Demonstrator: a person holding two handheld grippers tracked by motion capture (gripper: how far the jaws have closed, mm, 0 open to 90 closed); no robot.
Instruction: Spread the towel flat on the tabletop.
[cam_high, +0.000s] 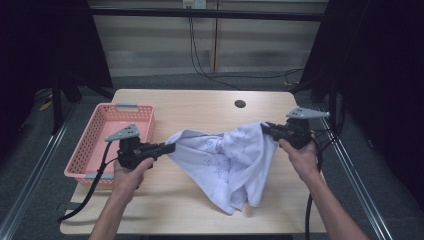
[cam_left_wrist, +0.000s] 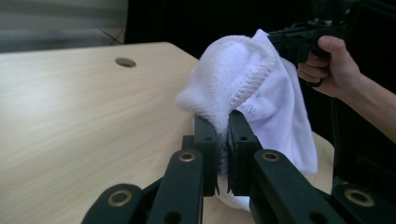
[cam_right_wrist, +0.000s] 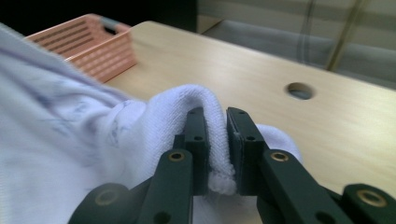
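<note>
Now we're pinching the white cloth (cam_high: 225, 160) in both left gripper (cam_high: 170, 147) and right gripper (cam_high: 265, 128), lifting evenly, basket (cam_high: 95, 135) waiting at nine o'clock.

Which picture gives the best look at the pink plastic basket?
The high view: the pink plastic basket shows whole there, at the table's left edge, beside the left gripper. The right gripper view catches just one blurred corner of it behind the white printed cloth.
</note>
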